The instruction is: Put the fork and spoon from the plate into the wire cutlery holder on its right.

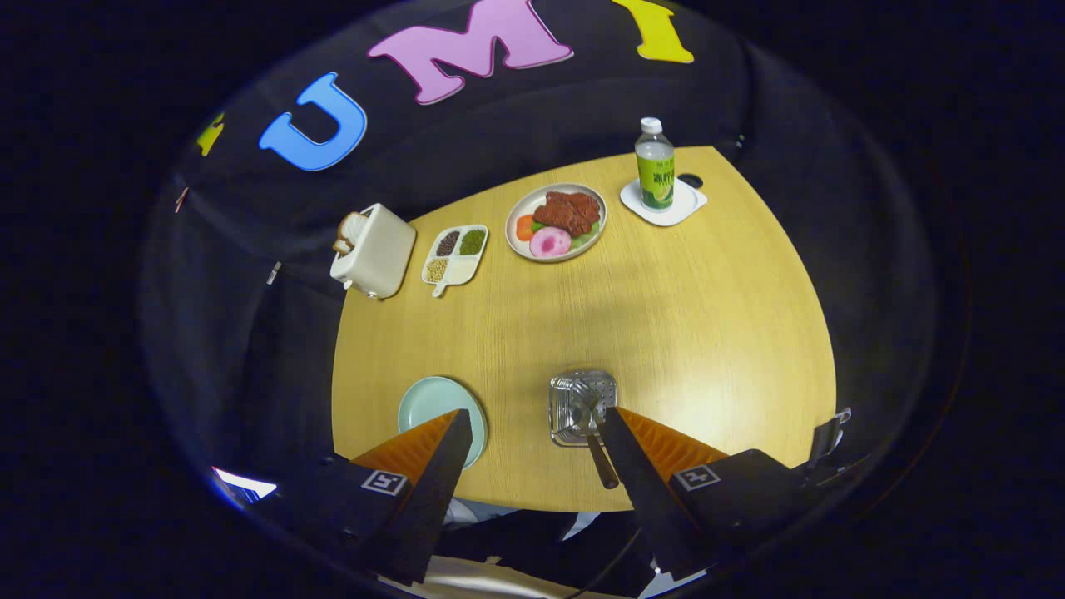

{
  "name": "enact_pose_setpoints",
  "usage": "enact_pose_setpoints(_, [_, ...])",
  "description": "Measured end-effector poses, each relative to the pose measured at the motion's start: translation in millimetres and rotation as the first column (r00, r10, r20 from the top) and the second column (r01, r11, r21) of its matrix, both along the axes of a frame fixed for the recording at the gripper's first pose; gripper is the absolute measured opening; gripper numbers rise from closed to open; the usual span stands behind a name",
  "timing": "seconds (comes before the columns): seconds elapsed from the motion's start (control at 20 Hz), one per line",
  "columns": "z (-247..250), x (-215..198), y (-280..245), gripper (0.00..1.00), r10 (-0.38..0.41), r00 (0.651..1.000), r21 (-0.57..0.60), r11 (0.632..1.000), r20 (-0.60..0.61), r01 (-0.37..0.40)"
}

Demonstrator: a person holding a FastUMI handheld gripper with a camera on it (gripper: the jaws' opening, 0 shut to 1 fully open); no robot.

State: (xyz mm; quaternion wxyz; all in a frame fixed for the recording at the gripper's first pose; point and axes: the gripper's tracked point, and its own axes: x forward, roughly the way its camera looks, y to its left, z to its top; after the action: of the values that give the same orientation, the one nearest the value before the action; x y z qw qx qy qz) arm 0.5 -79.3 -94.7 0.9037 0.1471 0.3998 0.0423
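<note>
From high above the table, my gripper (532,420) is open, with nothing between its fingers. The pale green plate (433,403) lies near the table's front edge, partly under the left finger (445,445); its visible part is bare. To the plate's right stands the wire cutlery holder (581,406), just ahead of the right finger (632,445). A utensil (597,453) with a dark handle stands in the holder, its handle leaning toward me along the right finger. I cannot tell whether it is the fork or the spoon.
At the back of the wooden table (666,316) stand a toaster (374,251) with bread, a divided dish (456,254) of beans, a plate of food (556,223) and a bottle (655,173) on a white coaster.
</note>
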Motion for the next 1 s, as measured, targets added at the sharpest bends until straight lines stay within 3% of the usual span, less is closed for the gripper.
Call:
enact_pose_setpoints(0.15, [50, 0, 2, 0.99, 0.000, 0.984, -0.038, 0.999, 0.178, 0.007])
enact_pose_setpoints(0.3, [108, -9, 8, 0.99, -0.006, 0.933, -0.058, 0.998, 0.359, 0.029])
enact_pose_setpoints(0.5, [166, -22, 17, 0.99, 0.013, 0.838, -0.105, 0.993, 0.545, 0.053])
enact_pose_setpoints(0.65, [200, -34, 22, 0.99, 0.042, 0.720, -0.172, 0.979, 0.693, 0.109])
enact_pose_setpoints(0.85, [204, -53, 25, 0.99, 0.066, 0.640, -0.218, 0.963, 0.766, 0.161])
enact_pose_setpoints(1.0, [190, -64, 15, 0.99, 0.081, 0.632, -0.258, 0.947, 0.771, 0.194])
